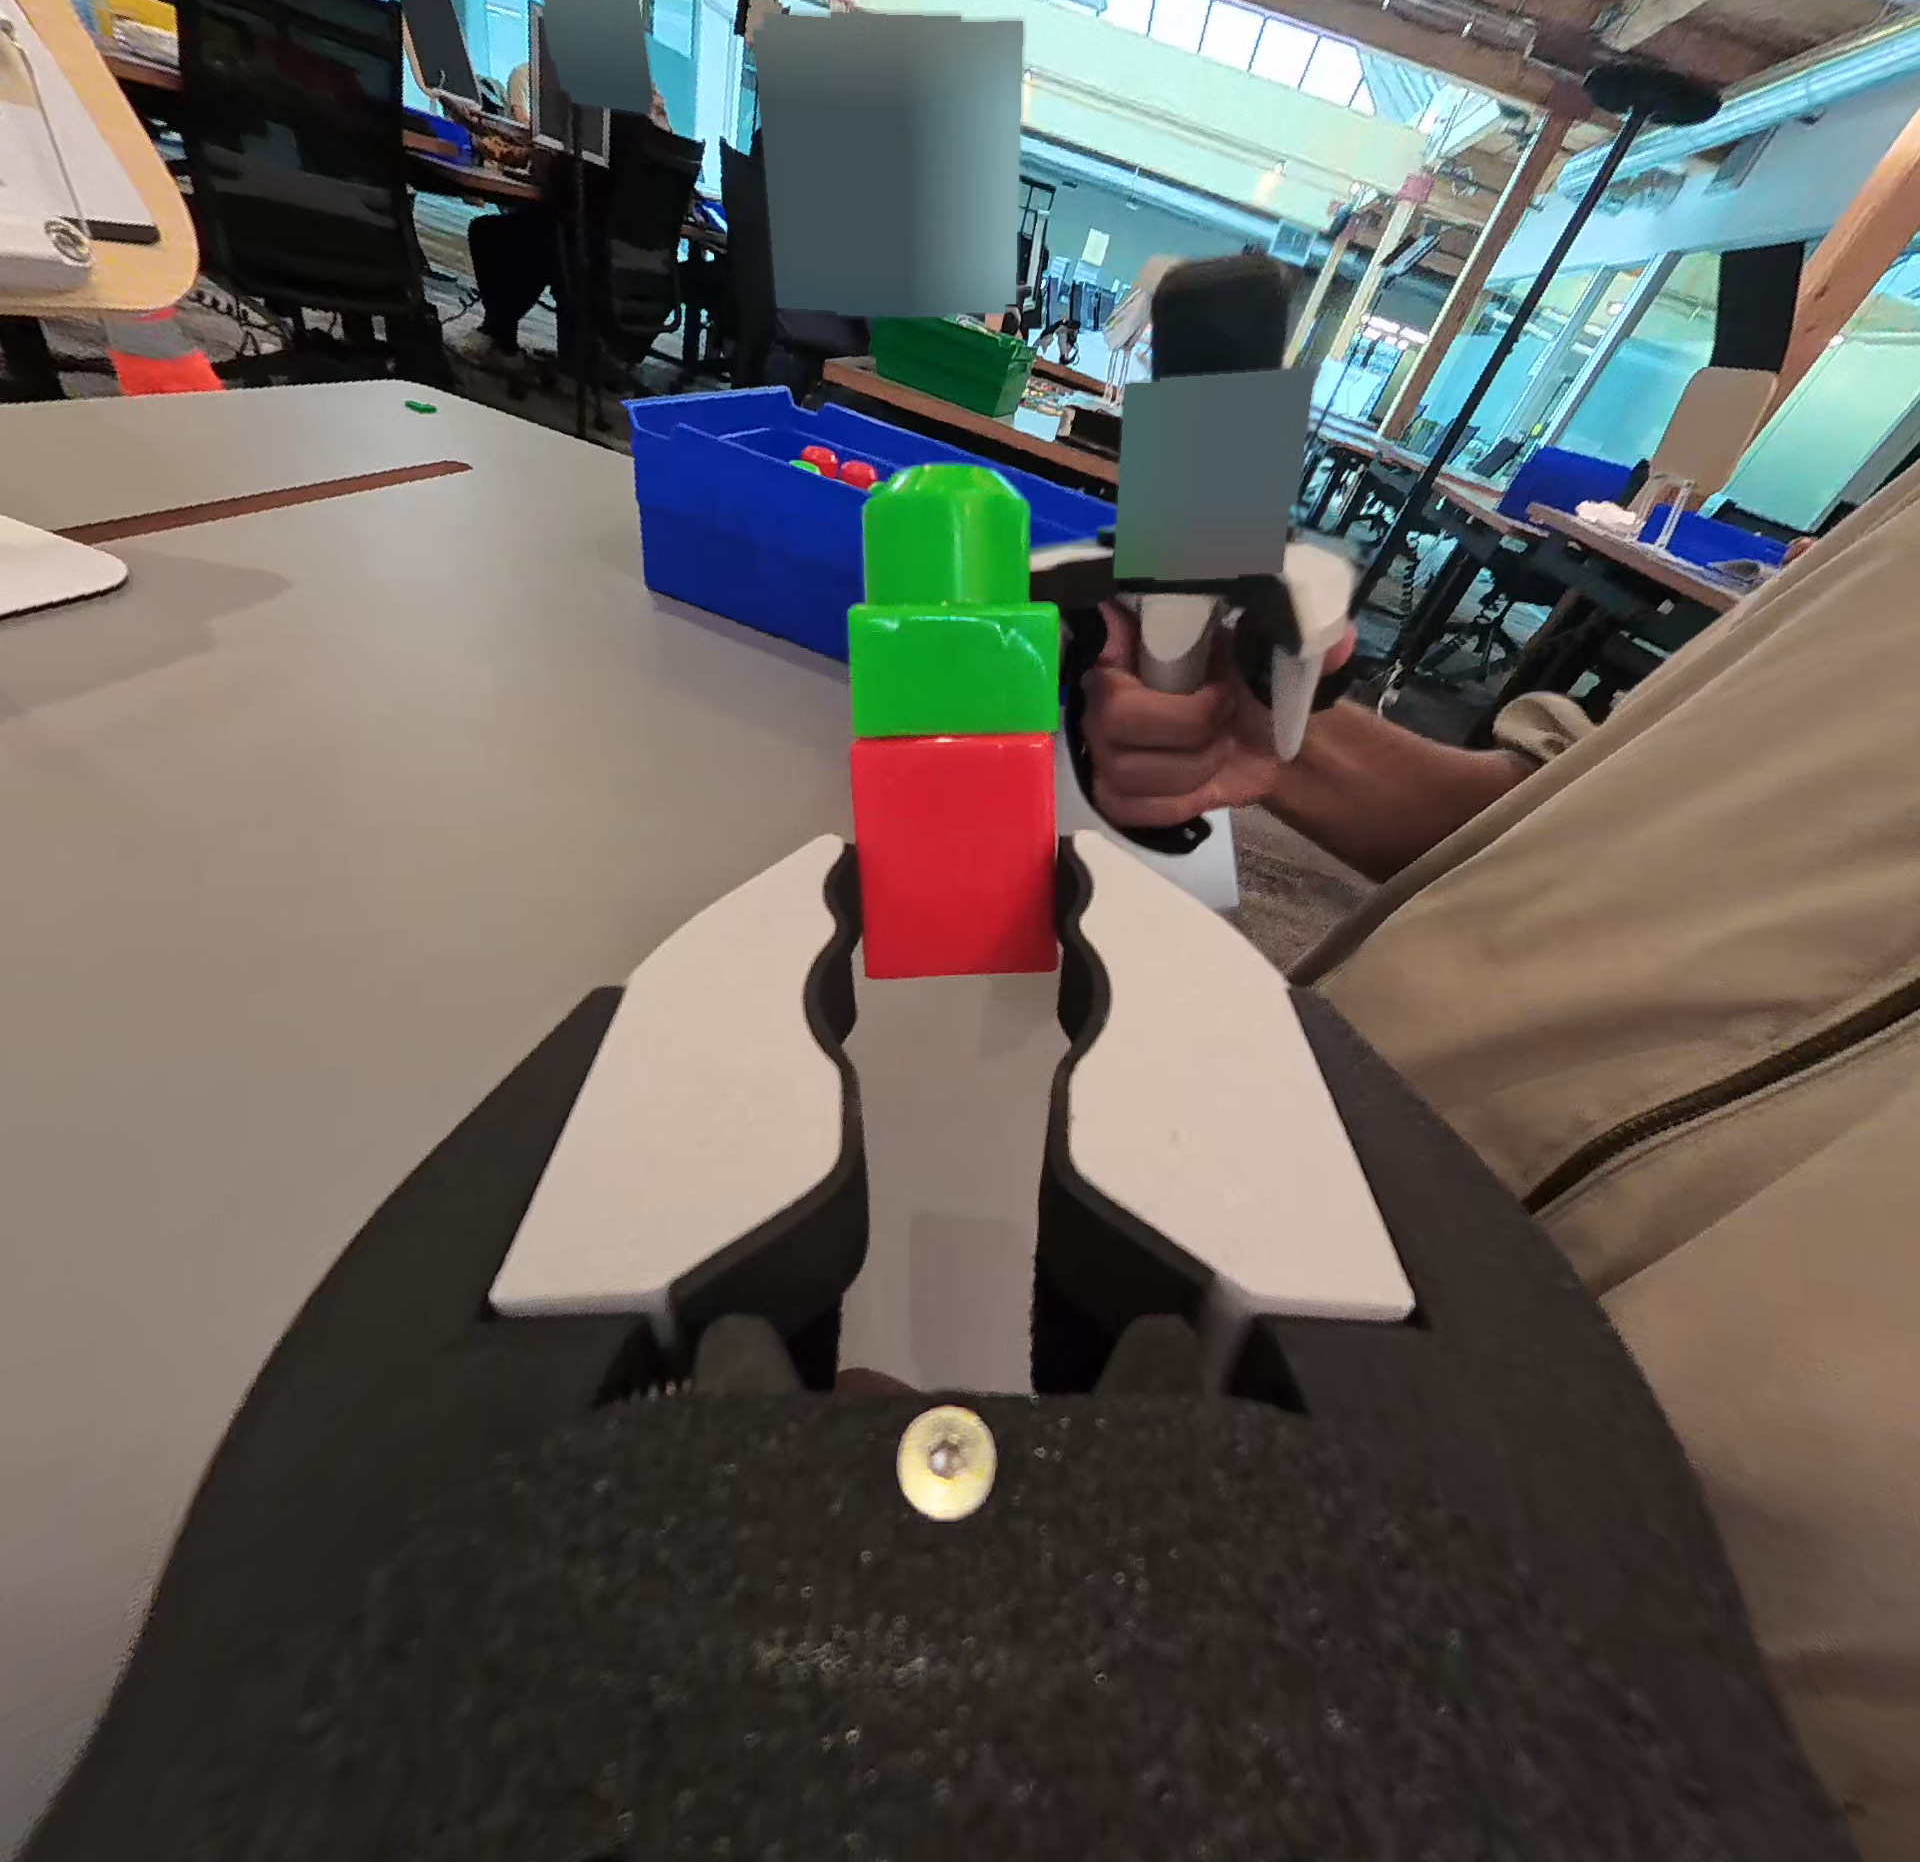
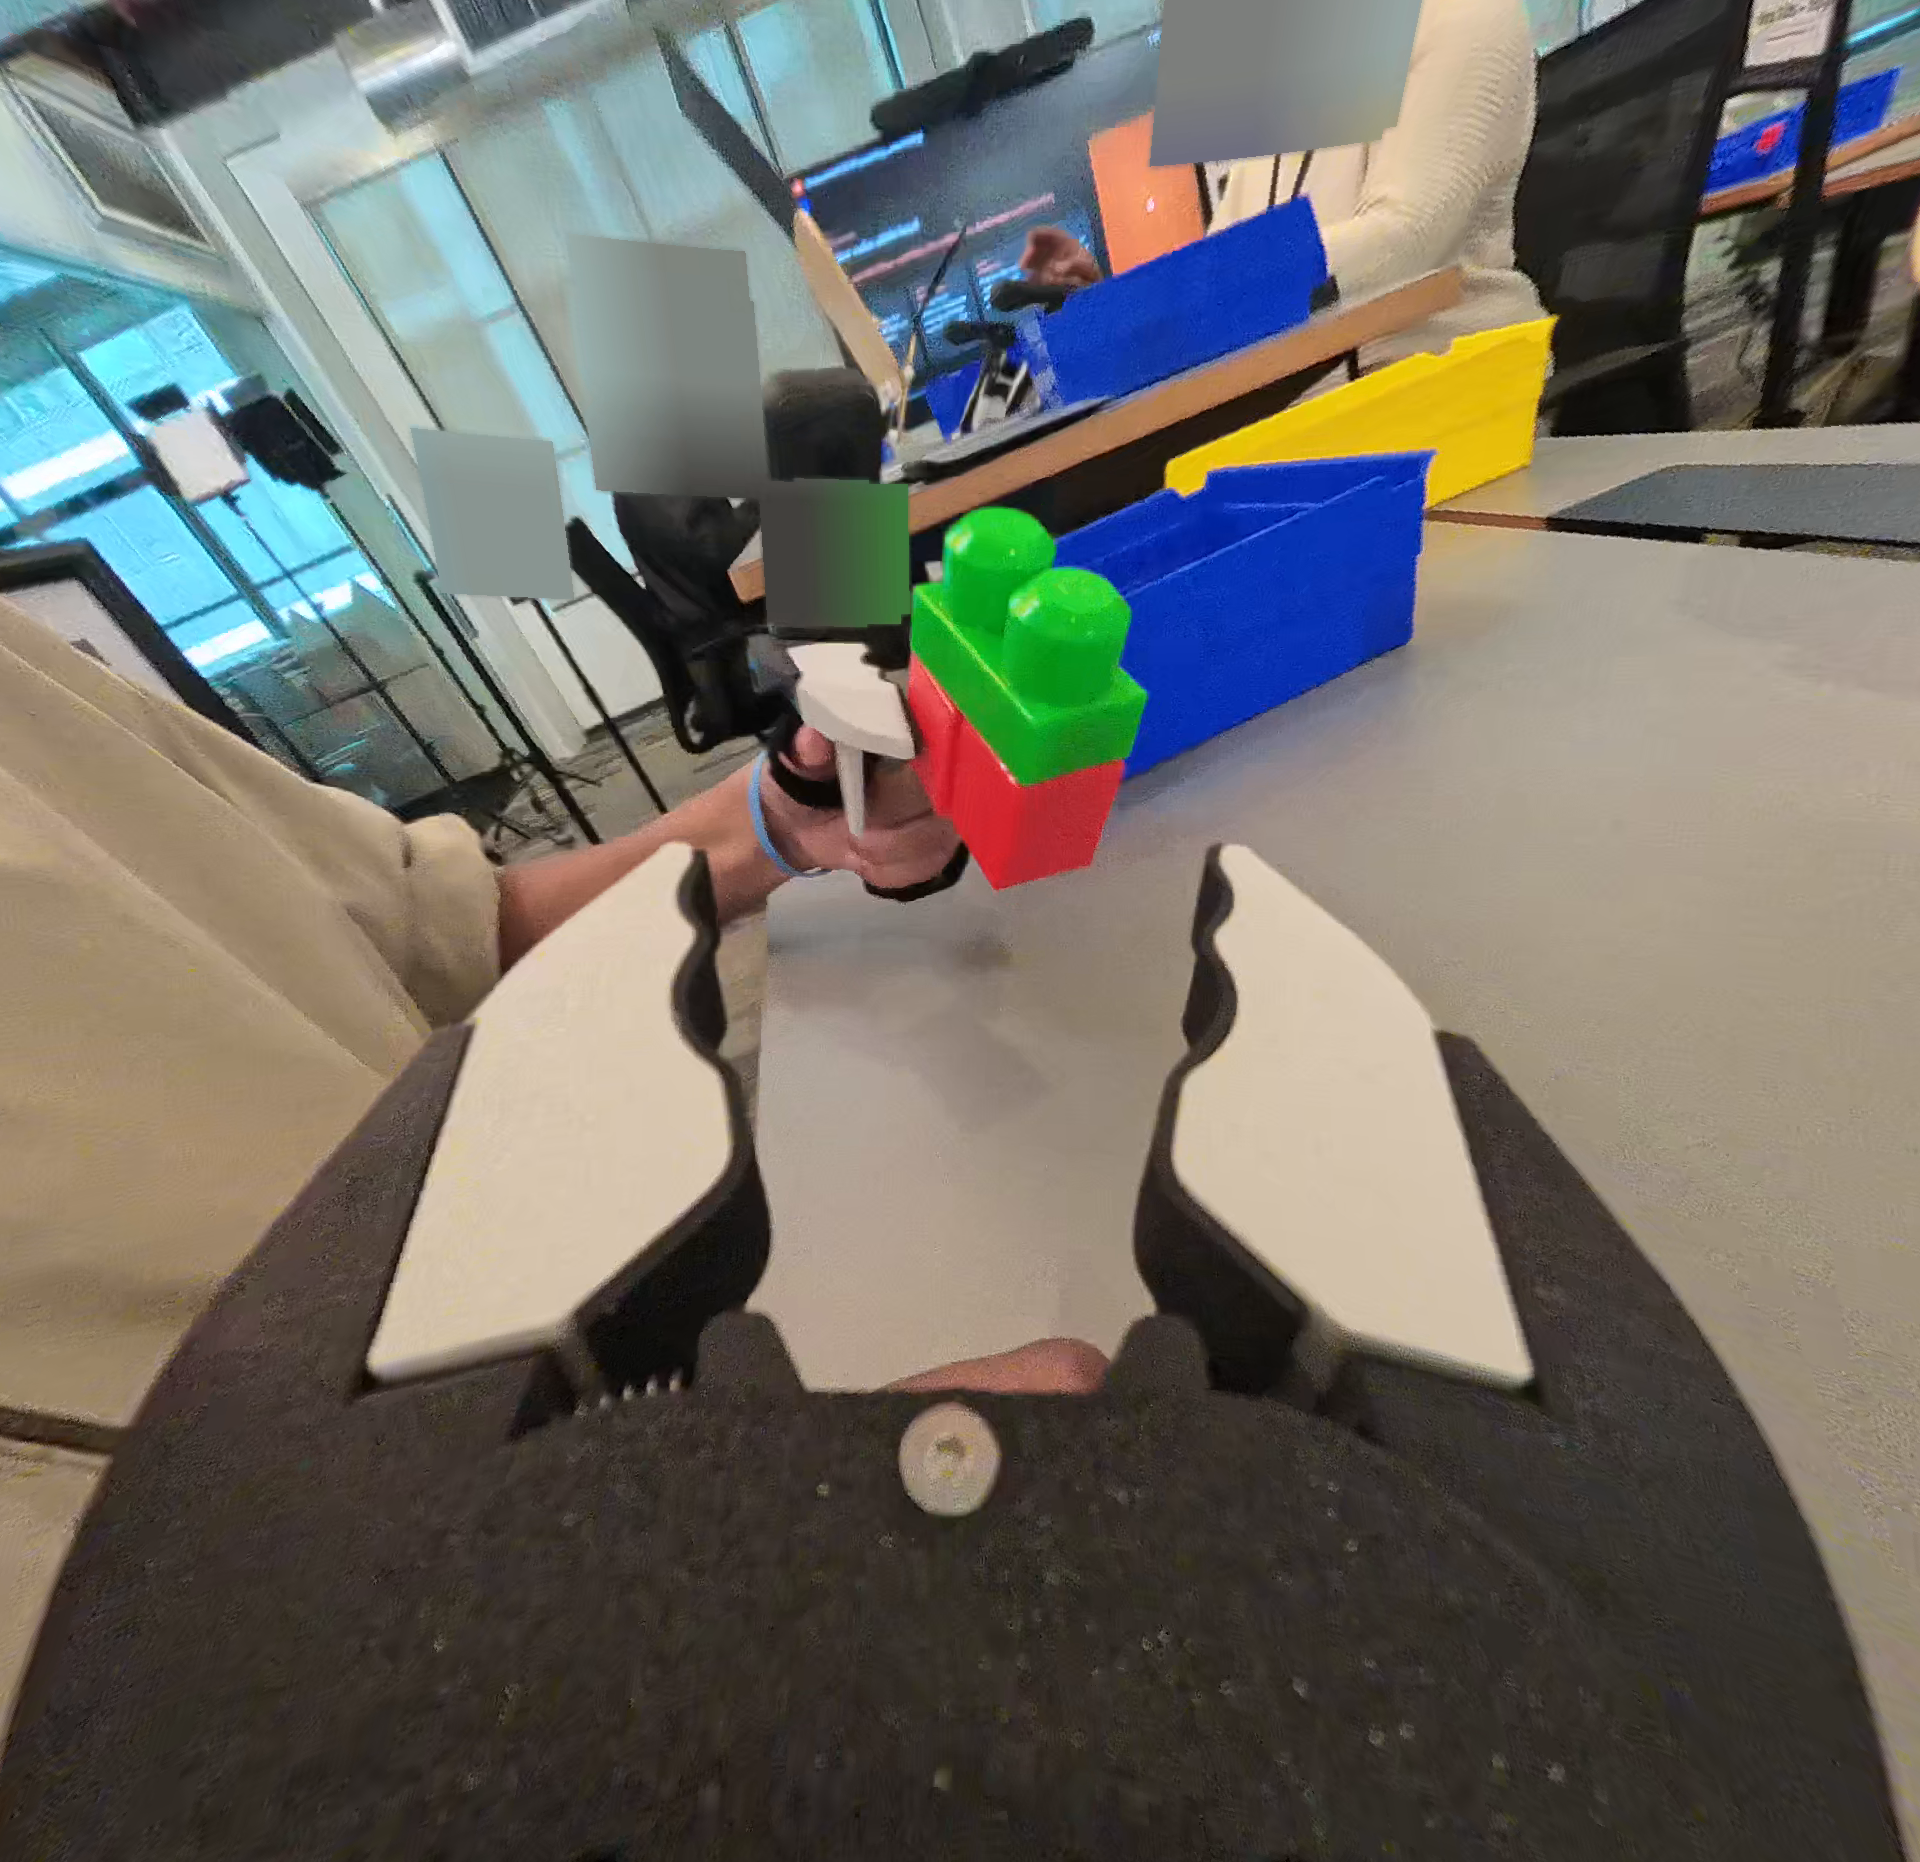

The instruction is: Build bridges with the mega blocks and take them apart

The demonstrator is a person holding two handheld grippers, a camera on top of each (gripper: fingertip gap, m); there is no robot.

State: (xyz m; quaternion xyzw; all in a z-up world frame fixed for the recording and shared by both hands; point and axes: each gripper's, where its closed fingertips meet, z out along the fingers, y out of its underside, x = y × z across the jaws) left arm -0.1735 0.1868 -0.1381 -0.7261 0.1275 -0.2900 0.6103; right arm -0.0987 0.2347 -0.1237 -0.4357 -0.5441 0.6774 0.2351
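Note:
A green block (image 1: pixel 951 659) sits pressed on top of a red block (image 1: pixel 954 856). My left gripper (image 1: pixel 956 882) is shut on the red block and holds the pair above the grey table (image 1: pixel 364 773). In the right wrist view the same green block (image 2: pixel 1029 659) and red block (image 2: pixel 1023 810) hang in the air, held by the left gripper's white fingers (image 2: pixel 852 716). My right gripper (image 2: pixel 956 877) is open and empty, just short of the pair and a little below it. In the left wrist view the right gripper's handle and the hand on it (image 1: pixel 1174 742) show behind the blocks.
A blue bin (image 1: pixel 727 534) with red and green blocks inside stands on the table behind the held pair; it also shows in the right wrist view (image 2: pixel 1278 586). A yellow bin (image 2: pixel 1455 410) lies farther back. A beige sleeve (image 2: pixel 187 929) is at the table's near edge. The left gripper's tips are roughly 11 centimetres from the right gripper's.

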